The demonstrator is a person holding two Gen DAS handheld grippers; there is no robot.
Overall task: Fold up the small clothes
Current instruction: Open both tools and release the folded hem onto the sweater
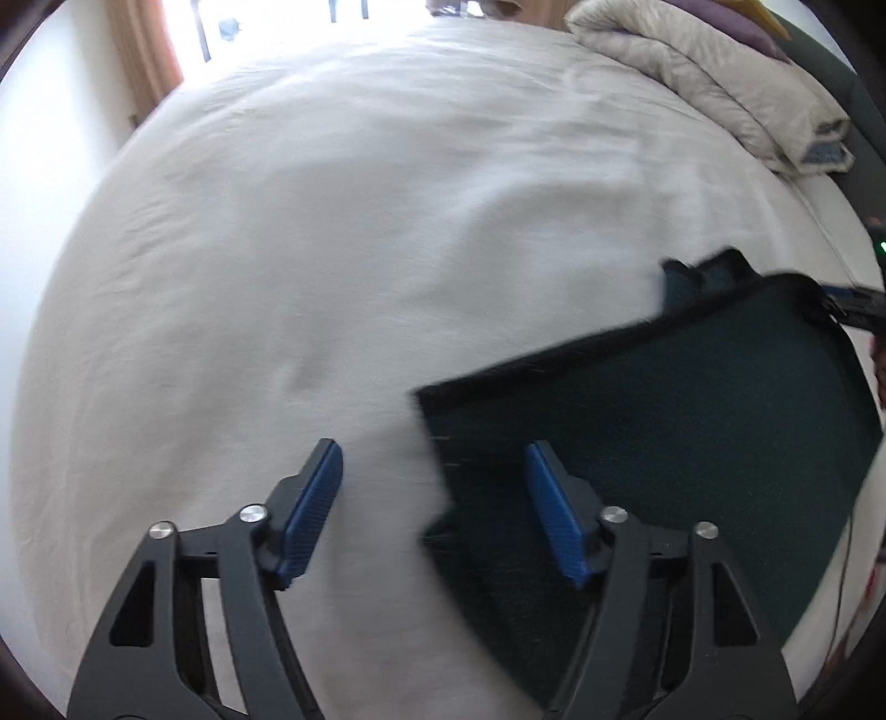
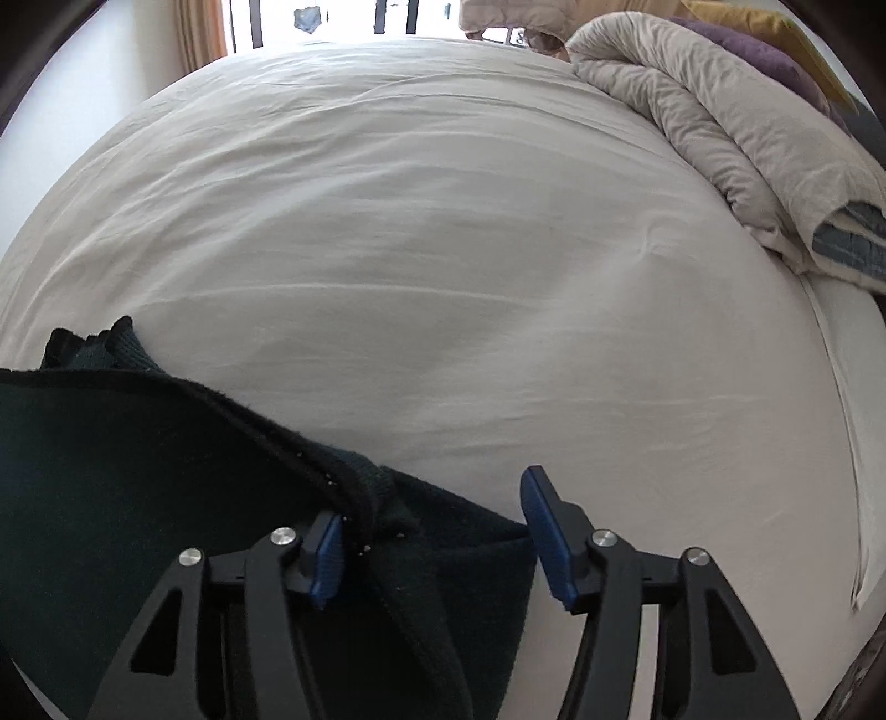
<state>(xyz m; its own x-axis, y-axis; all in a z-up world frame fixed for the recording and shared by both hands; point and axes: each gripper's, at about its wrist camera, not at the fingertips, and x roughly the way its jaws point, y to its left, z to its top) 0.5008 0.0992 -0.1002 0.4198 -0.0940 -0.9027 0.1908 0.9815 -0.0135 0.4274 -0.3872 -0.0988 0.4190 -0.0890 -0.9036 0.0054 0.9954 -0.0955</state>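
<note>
- Garment (image 1: 664,443): dark green knit with a thick black hem, lying on the bed (image 1: 332,249) near its front edge; it looks soft, light and limp.
- Left gripper (image 1: 434,509): spread wide over the garment's left corner, holding nothing.
- Right gripper (image 2: 432,531): spread wide astride the bunched right hem, likely the best hold.

White sheeted bed (image 2: 443,249); rumpled beige duvet (image 2: 720,122) at far right corner; bright window (image 2: 332,16), tan curtain (image 1: 144,50) beyond far edge.
</note>
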